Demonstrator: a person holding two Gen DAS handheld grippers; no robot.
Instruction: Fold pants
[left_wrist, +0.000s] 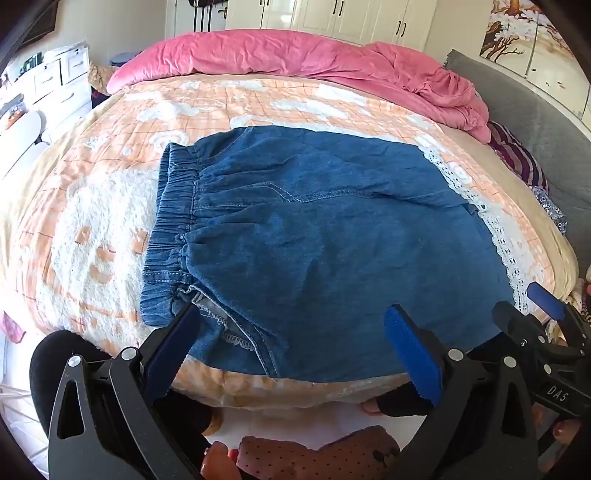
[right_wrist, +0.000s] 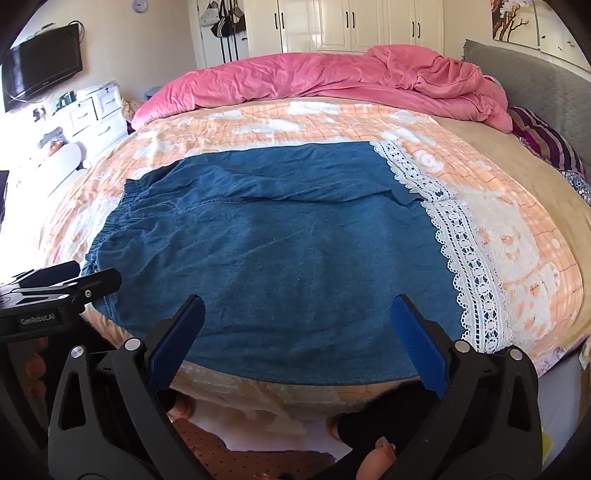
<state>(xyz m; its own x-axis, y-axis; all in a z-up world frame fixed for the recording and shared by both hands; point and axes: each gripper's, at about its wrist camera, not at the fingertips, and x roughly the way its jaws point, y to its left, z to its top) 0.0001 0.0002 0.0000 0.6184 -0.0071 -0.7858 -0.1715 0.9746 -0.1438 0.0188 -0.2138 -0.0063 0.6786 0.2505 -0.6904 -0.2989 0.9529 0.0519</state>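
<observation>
Blue denim pants (left_wrist: 317, 236) lie flat on the bed, folded lengthwise, with the elastic waistband (left_wrist: 173, 229) at the left and a white lace hem (left_wrist: 491, 236) at the right. My left gripper (left_wrist: 291, 314) hovers open over the pants' near edge beside the waistband, nothing between its blue pads. In the right wrist view the pants (right_wrist: 280, 251) fill the middle and the lace hem (right_wrist: 458, 243) runs down the right. My right gripper (right_wrist: 299, 306) stands open above the near edge toward the hem end, holding nothing. The right gripper's fingers (left_wrist: 546, 302) show at the right of the left wrist view.
The bed has an orange-and-white blanket (left_wrist: 110, 206). A crumpled pink duvet (right_wrist: 332, 81) lies along the far side, with a grey headboard (right_wrist: 535, 81) at the right. White drawers (right_wrist: 99, 110) and a wall television (right_wrist: 44, 70) stand at the left. A person's feet are below the bed edge.
</observation>
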